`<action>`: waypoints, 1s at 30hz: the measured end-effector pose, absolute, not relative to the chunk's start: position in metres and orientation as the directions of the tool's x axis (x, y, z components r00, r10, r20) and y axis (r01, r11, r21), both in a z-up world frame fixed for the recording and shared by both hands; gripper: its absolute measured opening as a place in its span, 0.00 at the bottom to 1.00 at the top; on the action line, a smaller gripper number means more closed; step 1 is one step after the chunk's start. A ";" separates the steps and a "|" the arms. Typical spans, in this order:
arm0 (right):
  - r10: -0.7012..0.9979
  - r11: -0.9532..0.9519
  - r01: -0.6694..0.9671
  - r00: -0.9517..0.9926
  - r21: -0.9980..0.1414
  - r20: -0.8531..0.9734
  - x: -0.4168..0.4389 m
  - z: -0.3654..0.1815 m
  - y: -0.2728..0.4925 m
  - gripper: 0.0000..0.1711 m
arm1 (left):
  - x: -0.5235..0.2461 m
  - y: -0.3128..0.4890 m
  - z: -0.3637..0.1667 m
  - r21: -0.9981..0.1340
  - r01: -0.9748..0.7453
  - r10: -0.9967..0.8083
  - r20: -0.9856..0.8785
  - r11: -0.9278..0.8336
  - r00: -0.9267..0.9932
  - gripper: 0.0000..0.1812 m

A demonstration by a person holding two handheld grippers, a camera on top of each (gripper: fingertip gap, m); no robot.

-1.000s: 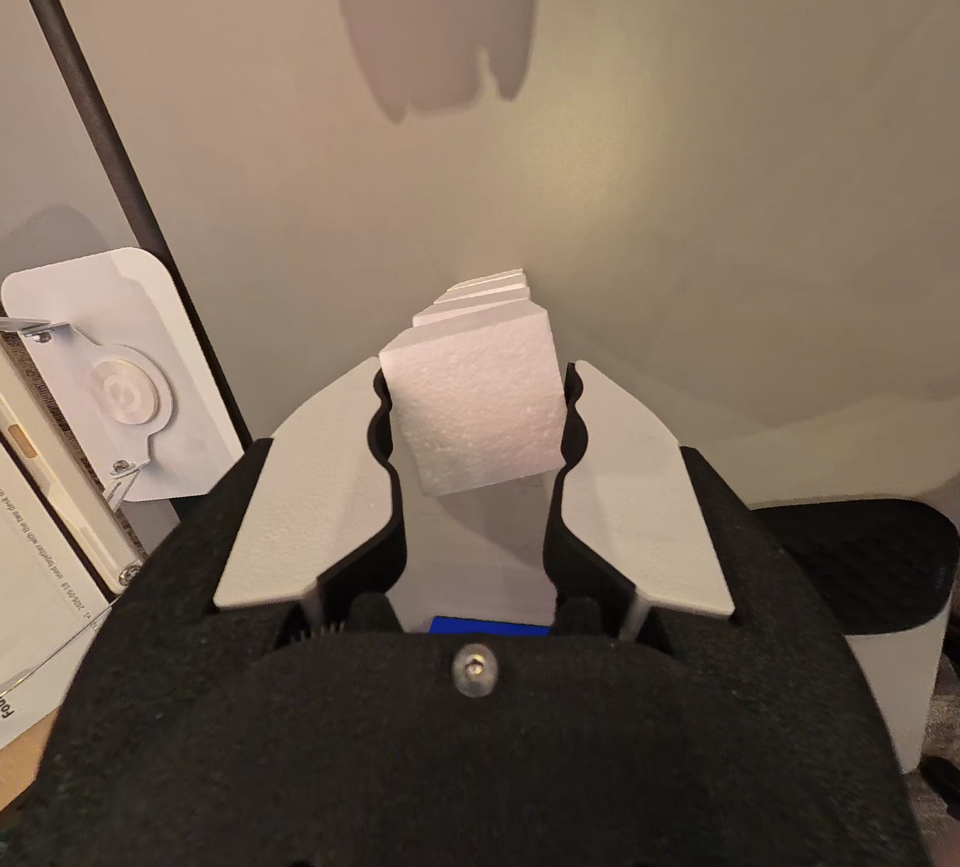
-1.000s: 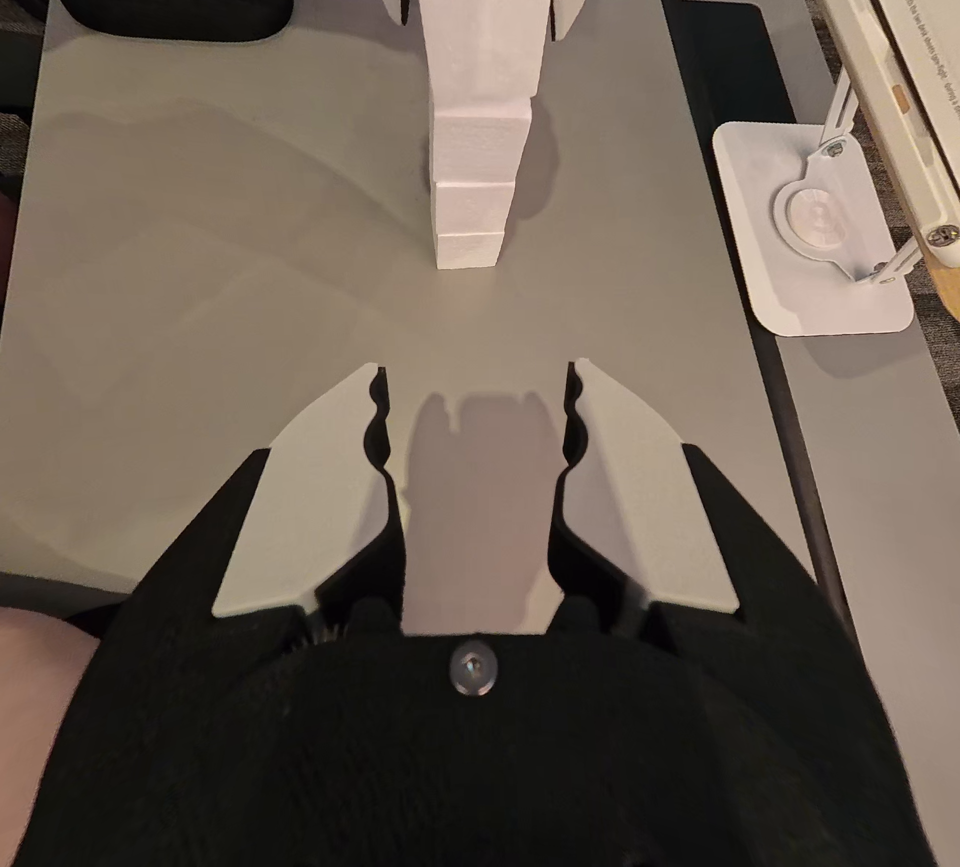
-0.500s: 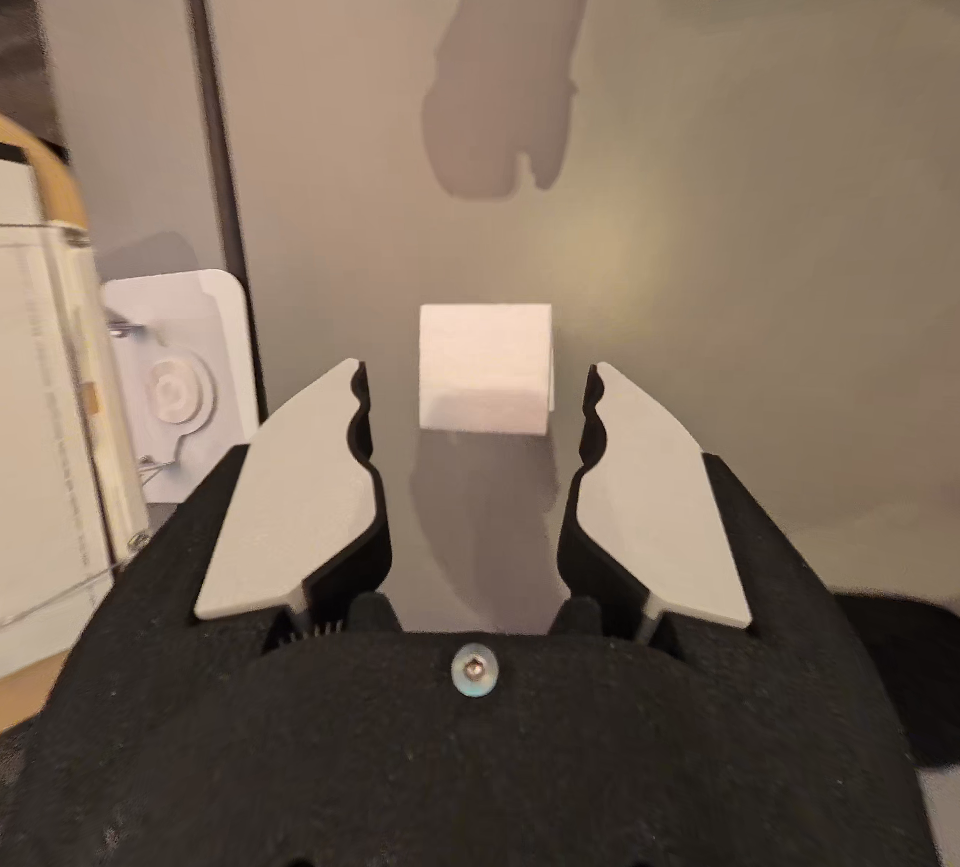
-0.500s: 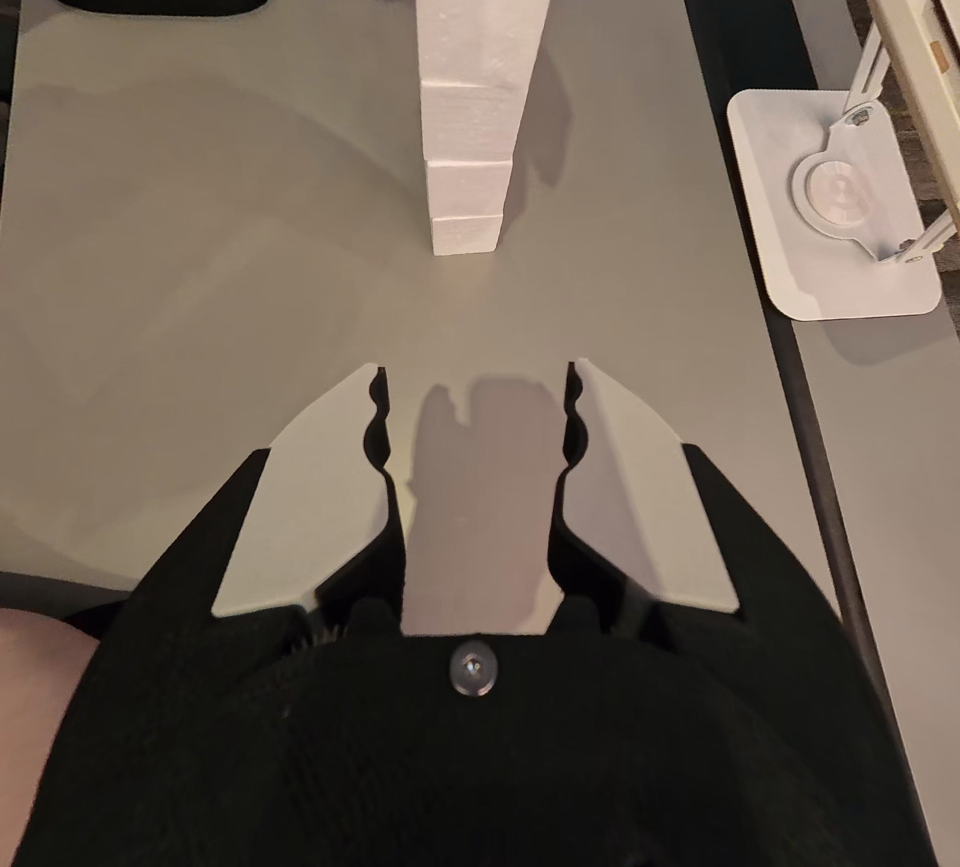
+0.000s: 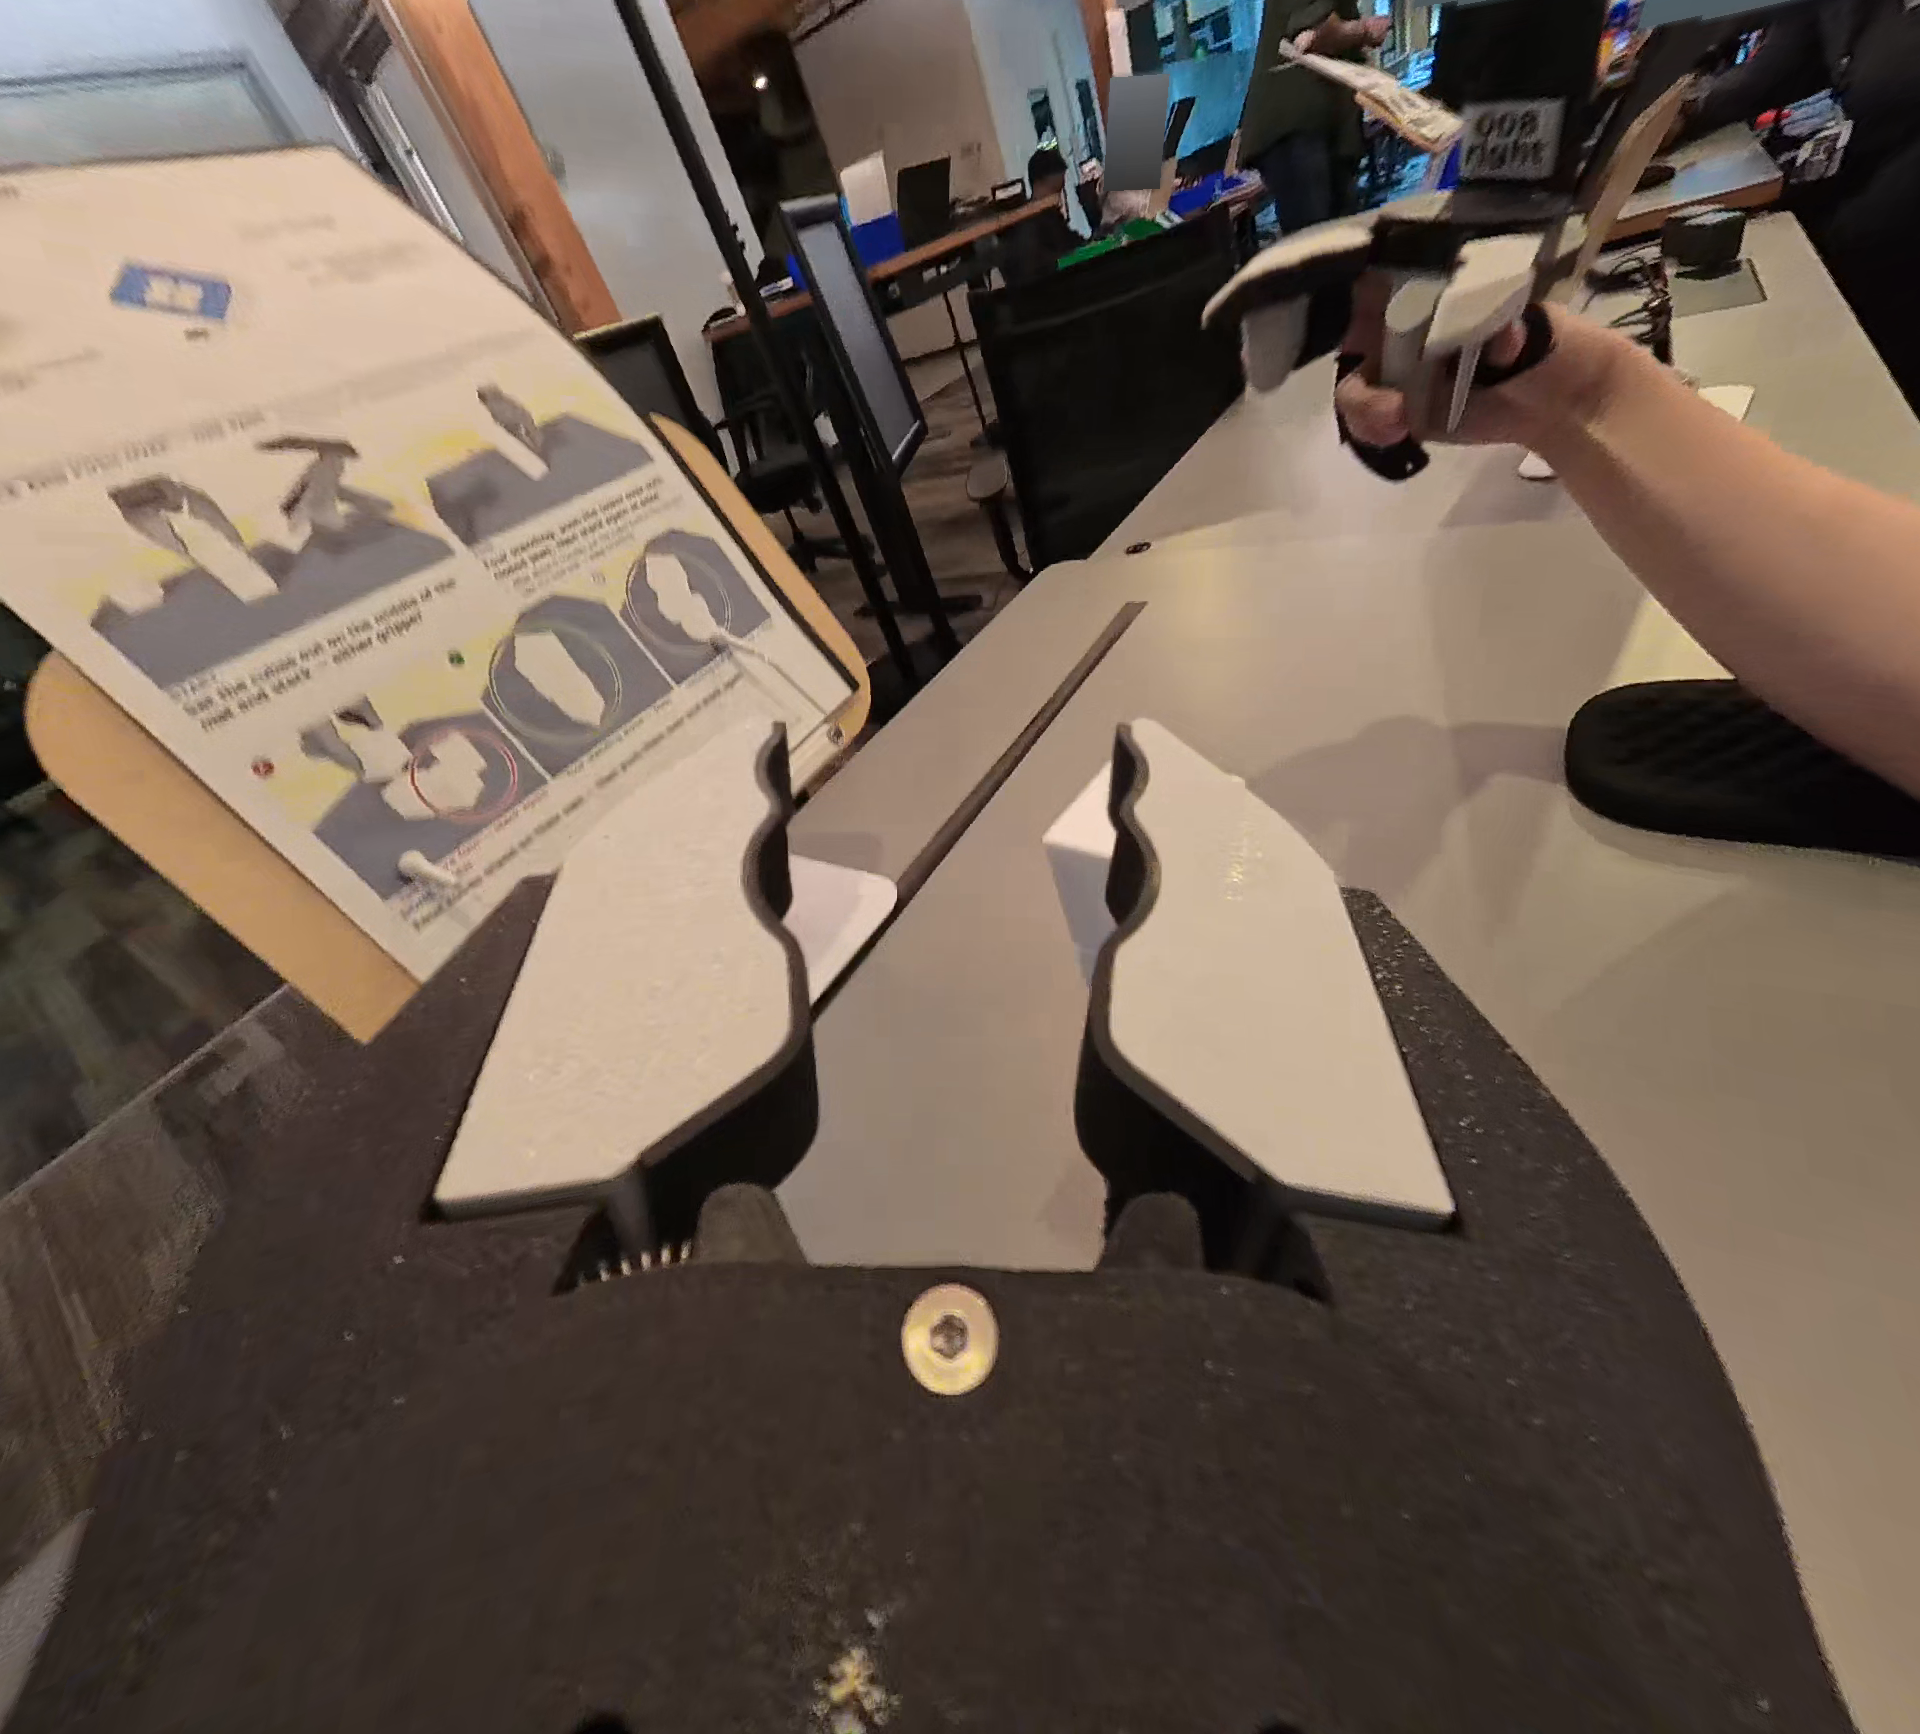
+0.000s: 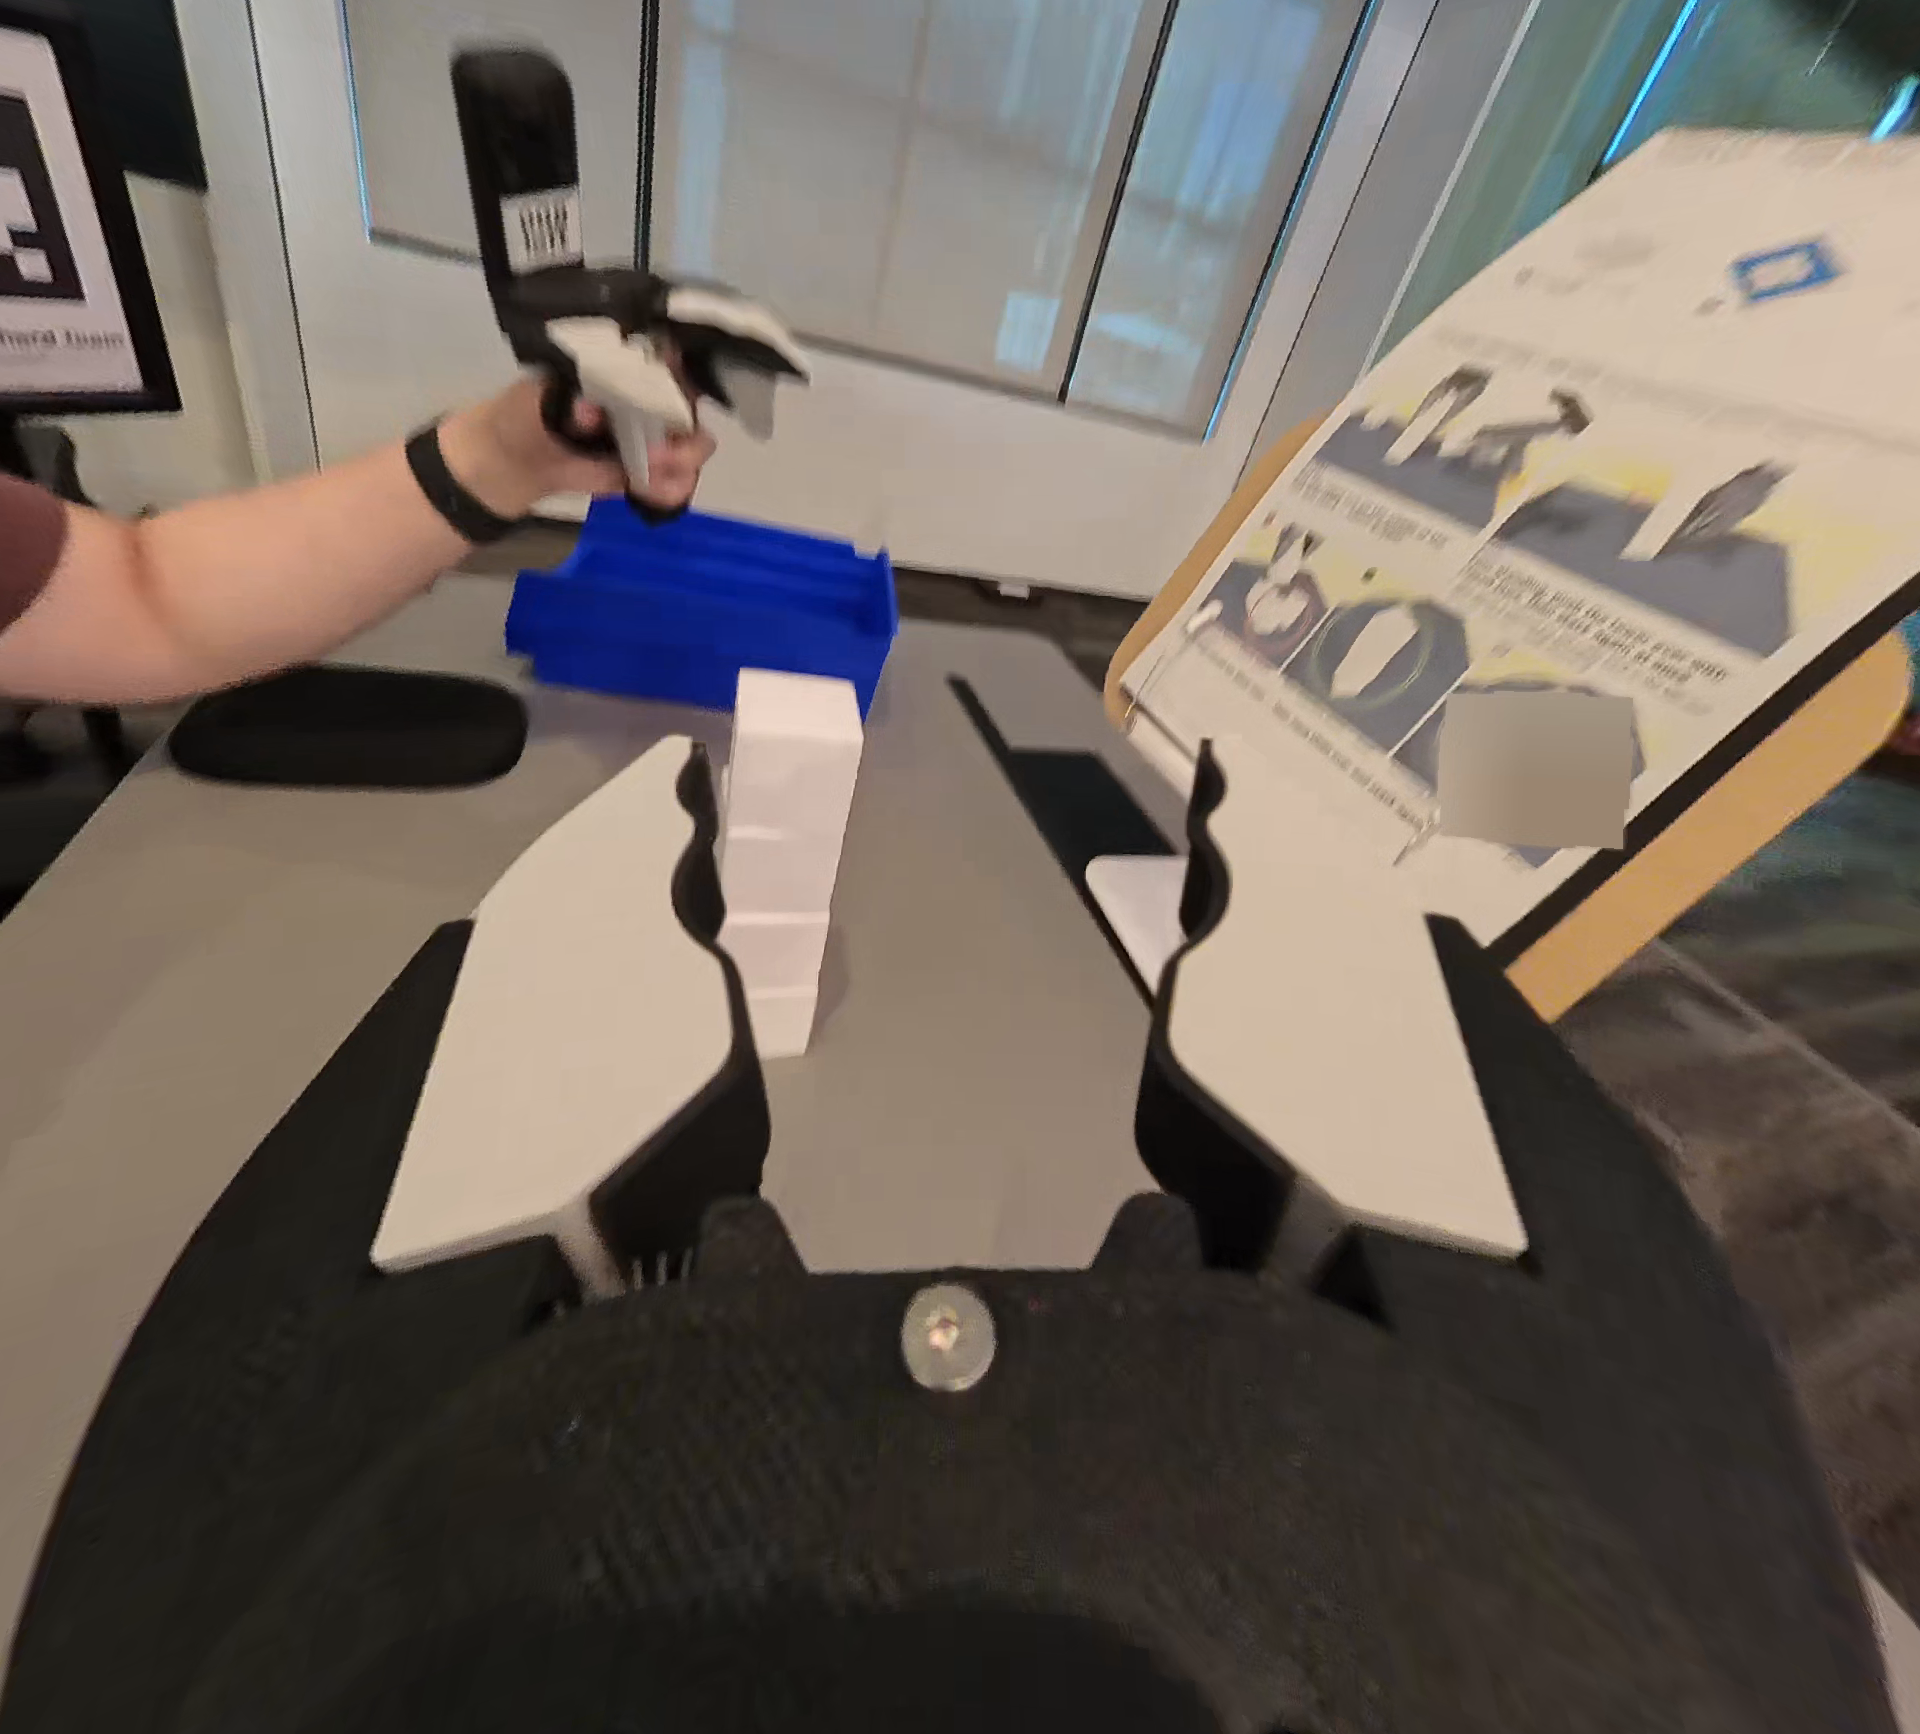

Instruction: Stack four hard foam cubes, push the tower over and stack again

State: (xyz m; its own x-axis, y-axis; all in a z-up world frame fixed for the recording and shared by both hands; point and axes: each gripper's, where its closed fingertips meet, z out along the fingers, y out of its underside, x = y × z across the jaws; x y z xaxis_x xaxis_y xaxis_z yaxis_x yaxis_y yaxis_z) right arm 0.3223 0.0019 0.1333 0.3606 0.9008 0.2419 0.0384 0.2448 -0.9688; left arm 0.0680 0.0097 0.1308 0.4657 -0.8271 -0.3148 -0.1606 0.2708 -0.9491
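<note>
A tower of four white hard foam cubes is seen standing upright on the grey tabletop, faces matte and finely grained, seams between cubes visible, edges nearly flush. It is partly hidden behind the right gripper, whose jaws are spread wide with nothing between them. The left gripper is likewise held empty with jaws apart, raised above the table. A blue plastic bin is noted behind the tower, a black oval pad to its left.

Blue bin, black pad, tilted instruction board on table.
</note>
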 end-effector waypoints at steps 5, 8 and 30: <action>0.939 0.259 -0.238 0.290 -0.936 0.187 0.335 0.171 -0.021 0.45 | 0.074 0.014 0.097 -0.970 -0.112 -0.850 -0.242 0.214 0.468 0.29; 0.943 0.305 -0.289 0.222 -0.907 0.247 0.338 0.175 -0.040 0.49 | 0.078 0.017 0.086 -0.987 -0.003 -0.886 -0.144 0.159 0.441 0.26; 0.939 0.343 -0.077 0.053 -0.936 0.339 0.295 0.130 -0.046 0.06 | 0.082 0.007 0.071 -0.986 0.153 -0.962 -0.024 0.067 0.271 0.00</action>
State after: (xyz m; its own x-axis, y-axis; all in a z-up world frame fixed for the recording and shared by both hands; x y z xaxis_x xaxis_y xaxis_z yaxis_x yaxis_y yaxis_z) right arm 0.2953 -0.0456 0.1298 0.0531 0.9392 0.3392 -0.0769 0.3426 -0.9363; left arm 0.0821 0.0074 0.0705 0.2714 -0.9622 -0.0236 0.1531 0.0674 -0.9859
